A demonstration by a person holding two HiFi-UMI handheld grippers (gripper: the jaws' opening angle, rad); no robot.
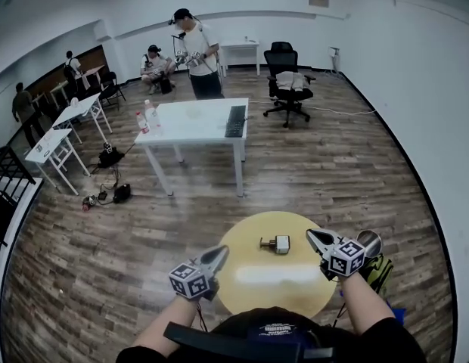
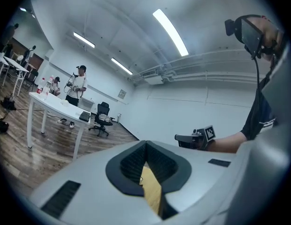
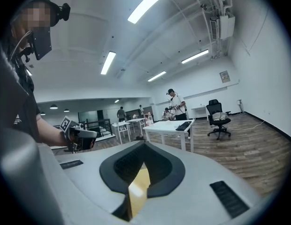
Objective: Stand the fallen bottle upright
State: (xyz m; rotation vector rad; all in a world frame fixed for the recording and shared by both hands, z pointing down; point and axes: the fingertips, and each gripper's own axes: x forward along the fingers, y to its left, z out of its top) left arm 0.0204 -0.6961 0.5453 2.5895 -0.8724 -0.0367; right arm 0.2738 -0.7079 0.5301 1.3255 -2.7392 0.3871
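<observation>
Step in hand: approach, pre-grasp. Nothing is gripped.

The bottle [image 1: 275,243] lies on its side on the round yellow surface [image 1: 242,282], in the far half. Its long axis runs across the head view, with the dark end to the left and the pale body to the right. Nothing touches it.

- left claw [image 1: 222,252]: jaws together and empty. The left gripper view shows only a sliver of yellow surface through the gap behind the tips. It sits at the surface's left edge, well apart from the bottle.
- right claw [image 1: 311,235]: jaws together and empty too. It sits at the surface's right edge, near the bottle's pale end but not in contact.

The bottle shows in neither gripper view, so I read both claws as pointing past it rather than at it.

Next move, my read:
- One claw has to open first, and the right one looks like the closer candidate.
- Tip it down toward the bottle and set the jaws across the body.
- Clamp, rotate the bottle base-down, set it on the surface and release.

Risks:
- The body is small and round and may roll if nudged before the clamp. The left claw could serve as a backstop.
- I can't tell for sure at this size which end is the base.
</observation>
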